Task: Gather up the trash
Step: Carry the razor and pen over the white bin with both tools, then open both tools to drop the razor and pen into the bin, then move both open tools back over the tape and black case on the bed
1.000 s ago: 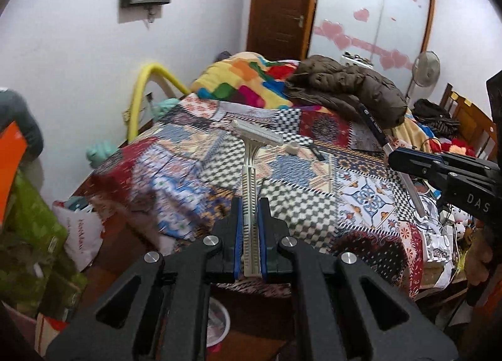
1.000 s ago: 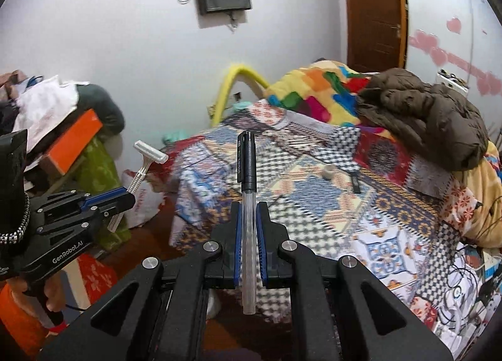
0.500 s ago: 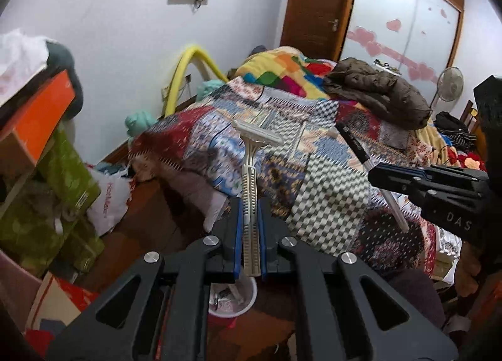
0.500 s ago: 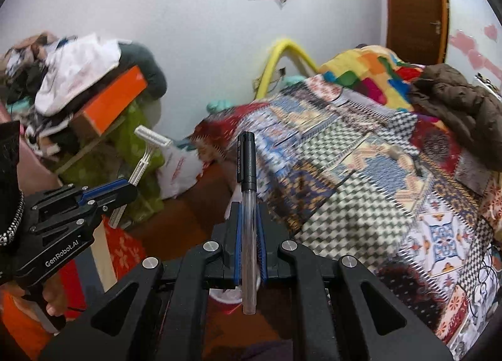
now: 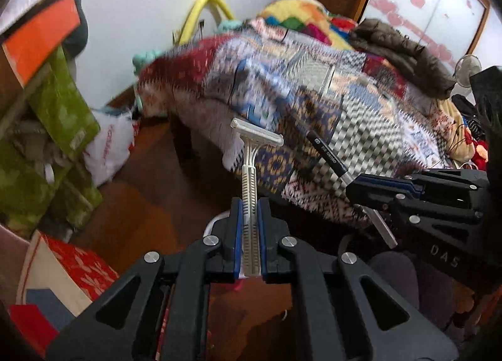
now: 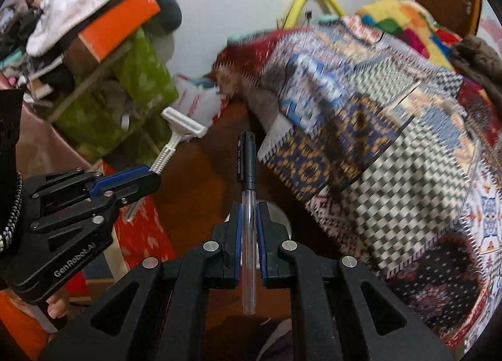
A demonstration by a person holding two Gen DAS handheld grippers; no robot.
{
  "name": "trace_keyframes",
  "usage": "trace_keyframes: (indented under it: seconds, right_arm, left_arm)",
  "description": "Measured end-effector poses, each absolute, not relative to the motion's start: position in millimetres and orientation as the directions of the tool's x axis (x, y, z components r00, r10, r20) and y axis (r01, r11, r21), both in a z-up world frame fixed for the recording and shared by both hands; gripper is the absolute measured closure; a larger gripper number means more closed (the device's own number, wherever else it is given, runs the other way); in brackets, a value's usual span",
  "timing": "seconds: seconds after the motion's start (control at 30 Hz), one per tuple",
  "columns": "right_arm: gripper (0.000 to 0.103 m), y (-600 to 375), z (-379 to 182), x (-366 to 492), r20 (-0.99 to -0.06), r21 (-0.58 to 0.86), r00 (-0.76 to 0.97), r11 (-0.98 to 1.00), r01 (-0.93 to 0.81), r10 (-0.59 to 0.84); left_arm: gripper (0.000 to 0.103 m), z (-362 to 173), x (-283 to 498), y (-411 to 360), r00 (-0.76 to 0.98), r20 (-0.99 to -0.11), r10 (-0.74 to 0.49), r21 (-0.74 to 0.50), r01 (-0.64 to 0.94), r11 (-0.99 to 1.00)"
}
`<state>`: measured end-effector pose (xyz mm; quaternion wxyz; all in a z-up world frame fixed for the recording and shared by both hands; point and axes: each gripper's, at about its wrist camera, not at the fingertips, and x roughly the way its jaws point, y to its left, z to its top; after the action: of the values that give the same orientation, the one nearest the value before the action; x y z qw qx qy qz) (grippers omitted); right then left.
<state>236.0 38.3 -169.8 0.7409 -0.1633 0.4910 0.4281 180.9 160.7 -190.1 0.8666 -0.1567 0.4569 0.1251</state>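
My left gripper (image 5: pixel 250 213) is shut on a white disposable razor (image 5: pixel 251 157), head pointing up and forward. It also shows in the right wrist view (image 6: pixel 175 138), held by the left gripper (image 6: pixel 150 172). My right gripper (image 6: pixel 248 213) is shut on a pen (image 6: pixel 247 172) with a black cap and clear barrel. In the left wrist view the pen (image 5: pixel 329 154) sticks out of the right gripper (image 5: pixel 354 187). A small round bin (image 6: pixel 279 216) sits on the floor below, mostly hidden by the fingers; its rim shows in the left wrist view (image 5: pixel 213 223).
A bed with a patchwork quilt (image 5: pixel 329 94) fills the right side. A brown jacket (image 5: pixel 401 44) lies on it. Green and orange boxes (image 5: pixel 56 88) and a white plastic bag (image 5: pixel 106 144) stand at the left. The floor (image 5: pixel 157 191) is brown wood.
Both grippers have swung down and left, away from the bed top toward the floor beside it. The bin now lies close under the fingers. Razor and pen stay gripped.
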Motion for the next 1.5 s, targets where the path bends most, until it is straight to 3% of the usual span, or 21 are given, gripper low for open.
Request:
trace_keyframes:
  seconds: [0.47,0.67,0.73,0.87,1.17,1.5]
  right_arm:
    - [0.095,79,-272,250,-0.959,0.183,-0.012,0.584,-0.791,0.283]
    - [0.095,91,-293,264,-0.96,0.241,-0.092,0.608,-0.757,0.265]
    - [0.095,97,-291,267,-0.953,0.254,-0.095,0.592,-0.765,0.286]
    - [0.082,101,-290,269,-0.964,0.21,-0.068,0.574,-0.792,0.258]
    - [0.079,84,-281,274,-0.954,0.236,-0.072,0.58,-0.779,0.292]
    - [0.079,46,-220,278,-0.922,0.194,0.056,0.58,-0.791,0.384]
  left_arm:
    - [0.095,-314,210,181,0.325,-0.945,-0.048,-0.184,-0.403,0.896]
    - [0.095,-339,218,190,0.279,-0.955,-0.104,-0.222,-0.431,0.875]
    - [0.094,-338,219,193,0.307,-0.941,-0.142,-0.269,-0.426,0.863]
    - [0.072,-336,219,200,0.31,-0.945,-0.105,-0.247,-0.464,0.851]
    - [0.072,-313,206,199,0.331,-0.943,-0.021,-0.185,-0.473,0.862]
    - [0.072,-240,196,183,0.454,-0.889,0.06,-0.175,-0.457,0.872]
